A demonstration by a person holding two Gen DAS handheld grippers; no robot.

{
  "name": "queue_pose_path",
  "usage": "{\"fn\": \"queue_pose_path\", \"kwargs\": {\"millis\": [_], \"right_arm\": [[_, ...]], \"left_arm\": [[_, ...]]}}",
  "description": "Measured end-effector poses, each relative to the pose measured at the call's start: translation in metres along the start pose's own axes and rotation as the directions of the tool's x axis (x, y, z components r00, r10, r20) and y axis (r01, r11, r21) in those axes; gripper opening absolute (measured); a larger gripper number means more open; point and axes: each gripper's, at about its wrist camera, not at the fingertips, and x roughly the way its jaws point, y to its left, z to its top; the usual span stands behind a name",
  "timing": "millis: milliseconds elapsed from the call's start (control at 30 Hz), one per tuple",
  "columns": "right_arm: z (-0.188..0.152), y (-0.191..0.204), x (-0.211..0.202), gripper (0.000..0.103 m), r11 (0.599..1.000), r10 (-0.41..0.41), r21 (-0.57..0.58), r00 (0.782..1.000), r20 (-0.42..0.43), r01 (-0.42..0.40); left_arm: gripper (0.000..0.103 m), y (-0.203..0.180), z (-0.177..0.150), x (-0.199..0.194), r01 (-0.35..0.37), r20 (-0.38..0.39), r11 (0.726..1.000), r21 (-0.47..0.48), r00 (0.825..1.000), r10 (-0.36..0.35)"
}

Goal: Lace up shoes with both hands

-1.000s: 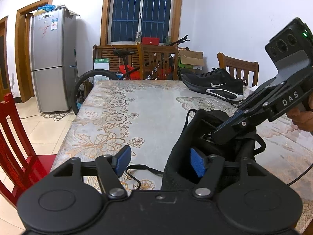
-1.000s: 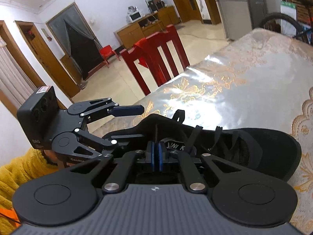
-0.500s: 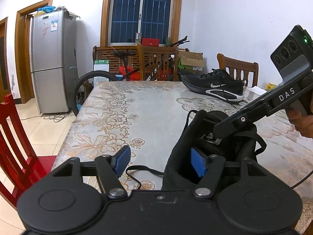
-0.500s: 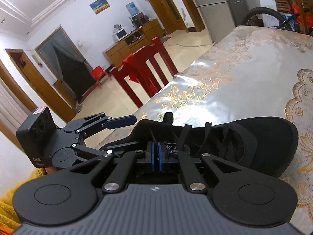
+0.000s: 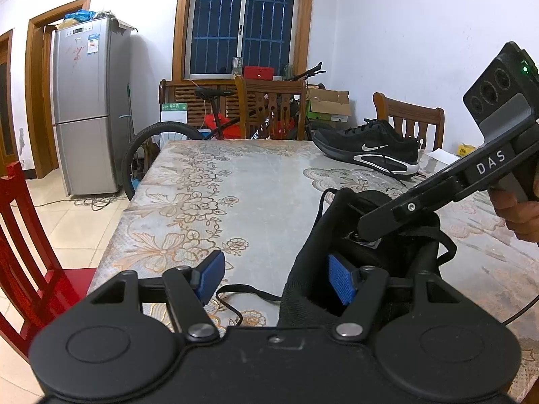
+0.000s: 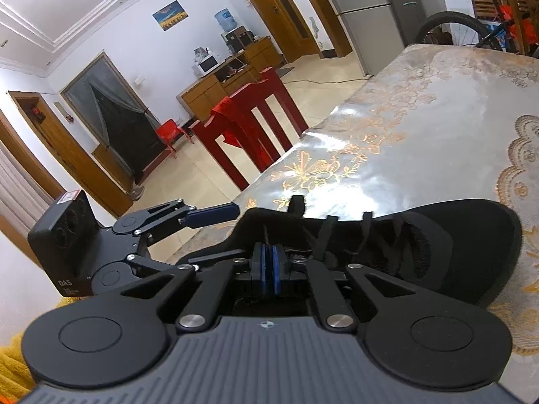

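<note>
A floral-clothed table (image 5: 215,208) carries a black shoe (image 6: 438,245) at its near edge and a second shoe (image 5: 367,149) at the far right. The left gripper (image 5: 274,277) gapes wide, one pad inside the near shoe's collar. The right gripper (image 6: 268,266), pads pressed together above the tongue, may pinch a lace; unclear.

Background: silver fridge (image 5: 89,107) by a wooden door frame. Bicycle (image 5: 215,124) behind the floral-patterned surface (image 5: 235,202). Red chair (image 6: 249,124) beside the surface. Barred window (image 5: 244,20); cardboard box (image 5: 328,102); water dispenser (image 6: 226,22).
</note>
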Motion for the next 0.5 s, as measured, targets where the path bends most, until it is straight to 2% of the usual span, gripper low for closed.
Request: {"fn": "queue_pose_path", "kwargs": {"millis": [200,400,500], "right_arm": [[-0.0020,0.0041,0.0011,0.005,1.000,-0.021,0.007,0.998,0.061,0.021],[-0.0010,-0.0006,0.0011,0.006,0.998,0.007,0.059,0.994,0.107,-0.013],[-0.0019,0.0011,-0.0053,0.012,0.998,0.009,0.062,0.992,0.128,-0.017]], "left_arm": [[0.064,-0.0003,-0.0006,0.0003,0.010,0.006,1.000,-0.004,1.000,-0.010],[0.064,0.0010,-0.0024,0.0003,0.020,0.012,1.000,-0.009,1.000,-0.020],[0.064,0.0014,-0.0032,0.0001,0.021,0.015,1.000,-0.011,1.000,-0.021]]}}
